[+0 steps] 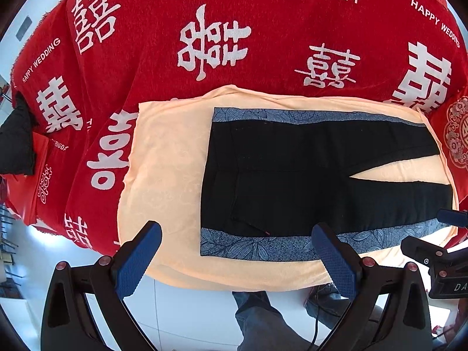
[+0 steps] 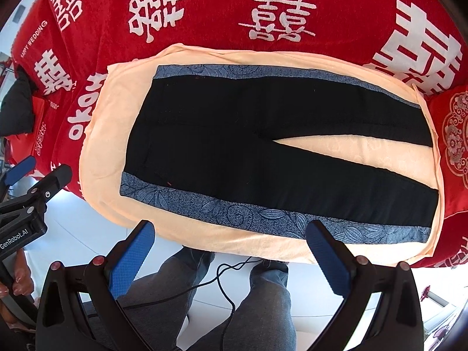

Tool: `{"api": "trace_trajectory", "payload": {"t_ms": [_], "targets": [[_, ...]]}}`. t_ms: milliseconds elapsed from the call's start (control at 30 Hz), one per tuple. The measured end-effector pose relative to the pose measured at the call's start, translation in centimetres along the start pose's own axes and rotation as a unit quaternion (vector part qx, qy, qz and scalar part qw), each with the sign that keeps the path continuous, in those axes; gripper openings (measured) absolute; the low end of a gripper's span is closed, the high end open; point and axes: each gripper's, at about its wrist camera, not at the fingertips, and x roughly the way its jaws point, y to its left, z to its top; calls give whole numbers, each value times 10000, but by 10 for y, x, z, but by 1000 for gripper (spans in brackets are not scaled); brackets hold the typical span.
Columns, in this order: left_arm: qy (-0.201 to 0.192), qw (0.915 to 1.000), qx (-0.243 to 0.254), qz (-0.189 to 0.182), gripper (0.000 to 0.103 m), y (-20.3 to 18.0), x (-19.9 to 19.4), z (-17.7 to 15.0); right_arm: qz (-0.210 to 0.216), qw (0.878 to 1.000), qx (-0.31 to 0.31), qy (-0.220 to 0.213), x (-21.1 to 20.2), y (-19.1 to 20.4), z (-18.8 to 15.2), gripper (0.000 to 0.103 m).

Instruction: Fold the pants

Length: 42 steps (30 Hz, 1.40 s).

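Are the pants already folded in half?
No, the pants lie flat on the peach towel, both legs spread apart with a wedge of towel showing between them.

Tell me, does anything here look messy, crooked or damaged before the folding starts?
Nothing stands out. The black pants with blue patterned side stripes lie flat and spread on the peach cloth, legs slightly apart. Only the cloth's far-left corner is a little rumpled. Both the left gripper and right gripper hang open, clear of the fabric.

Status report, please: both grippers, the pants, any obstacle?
Left gripper open, empty, short of the near edge. Right gripper open, empty too. Pants flat on peach towel, legs spread, unfolded. Nothing on the pants.
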Motion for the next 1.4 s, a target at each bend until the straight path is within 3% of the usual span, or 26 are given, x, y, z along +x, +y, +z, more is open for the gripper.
{"api": "trace_trajectory", "payload": {"t_ms": [1267,1400], "targets": [[18,9998,23,171,103,2,-1,-3,77,10000,-36,-1,3,1,1,103],[107,9997,-222,75,103,7,1,-7,143,9999,-77,-9,5,-5,-1,103]]}}
